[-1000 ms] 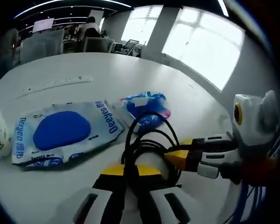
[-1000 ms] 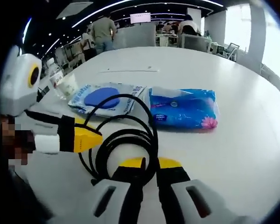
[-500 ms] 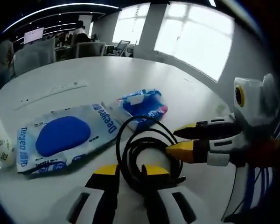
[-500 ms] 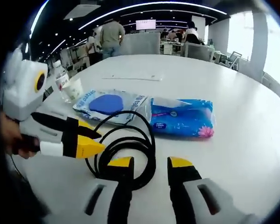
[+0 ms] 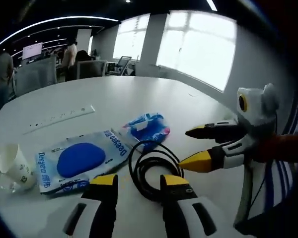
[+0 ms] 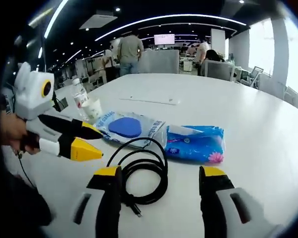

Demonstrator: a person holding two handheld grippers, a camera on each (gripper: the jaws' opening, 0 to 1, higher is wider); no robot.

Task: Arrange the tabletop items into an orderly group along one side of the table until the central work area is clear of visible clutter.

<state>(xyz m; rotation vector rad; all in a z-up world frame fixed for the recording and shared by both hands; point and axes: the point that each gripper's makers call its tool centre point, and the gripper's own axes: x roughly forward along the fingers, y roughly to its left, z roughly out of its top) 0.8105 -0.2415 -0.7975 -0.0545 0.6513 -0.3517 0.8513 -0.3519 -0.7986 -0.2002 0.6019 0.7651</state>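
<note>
Lying loose on the white bench (image 6: 248, 106), the coiled black cable (image 6: 141, 171) sits between both hand-held grippers, left (image 5: 137, 180) and right (image 6: 160, 175), jaws spread, beside the wet-wipes pack (image 6: 126, 127) and blue tissue pack (image 6: 194, 144).

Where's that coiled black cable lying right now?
The black cable lies on the white table, just ahead of both open grippers, in front of the wet-wipes pack and blue tissue pack.

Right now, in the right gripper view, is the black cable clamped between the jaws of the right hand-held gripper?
No, the right hand-held gripper stands wide open, and the coiled black cable lies loose on the white table between its jaws.
</note>
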